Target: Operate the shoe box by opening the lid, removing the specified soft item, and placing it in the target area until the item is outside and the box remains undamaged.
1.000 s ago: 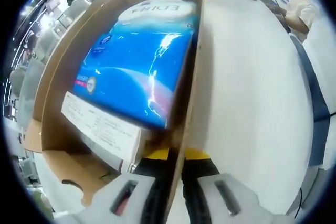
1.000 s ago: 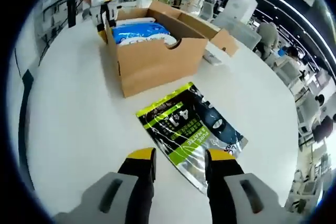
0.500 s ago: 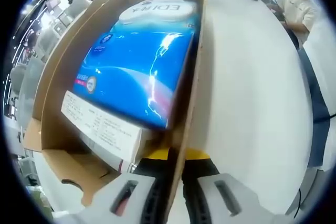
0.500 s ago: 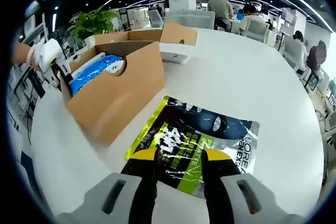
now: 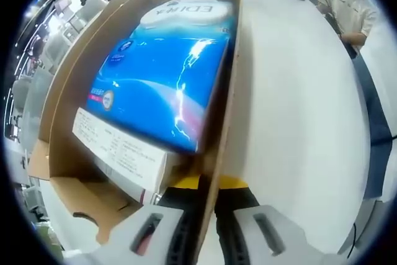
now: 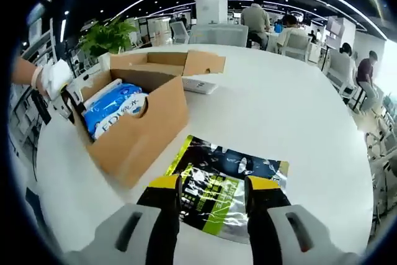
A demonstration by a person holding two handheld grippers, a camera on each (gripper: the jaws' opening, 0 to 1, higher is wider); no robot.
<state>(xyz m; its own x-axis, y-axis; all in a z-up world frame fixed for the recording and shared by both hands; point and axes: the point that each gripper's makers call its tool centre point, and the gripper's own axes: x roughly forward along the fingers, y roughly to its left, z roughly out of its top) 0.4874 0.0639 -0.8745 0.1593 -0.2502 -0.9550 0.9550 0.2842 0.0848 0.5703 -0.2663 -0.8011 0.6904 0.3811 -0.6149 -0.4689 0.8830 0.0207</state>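
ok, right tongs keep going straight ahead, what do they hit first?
Probably the black and green foil pouch lying flat on the white table between the open right tongs. Depth is unclear; beyond it the way looks free.

Seen in the right gripper view: open shoe box point(image 6: 139, 138) on the round table point(image 6: 298, 128), toward 10 o'clock from the right gripper point(image 6: 212, 190). Inside the box, a soft pack point(image 6: 115, 115). Lid flap point(image 6: 201, 62) folded out at the box's far end, toward 12 o'clock. Small flat carton point(image 6: 200, 85) on the table just beside that far end. Foil pouch point(image 6: 226, 184) flat on the table, just beside the box at its 4 o'clock, directly ahead of the jaws. Potted plant point(image 6: 108, 36) behind the box at 11 o'clock. Left gripper point(image 6: 69, 97) at the box's 9 o'clock end.

Seen in the left gripper view: box wall point(image 5: 226, 97) between the jaws of the left gripper point(image 5: 208, 185), pack point(image 5: 164, 79) to its left, bare table point(image 5: 298, 122) to its right.
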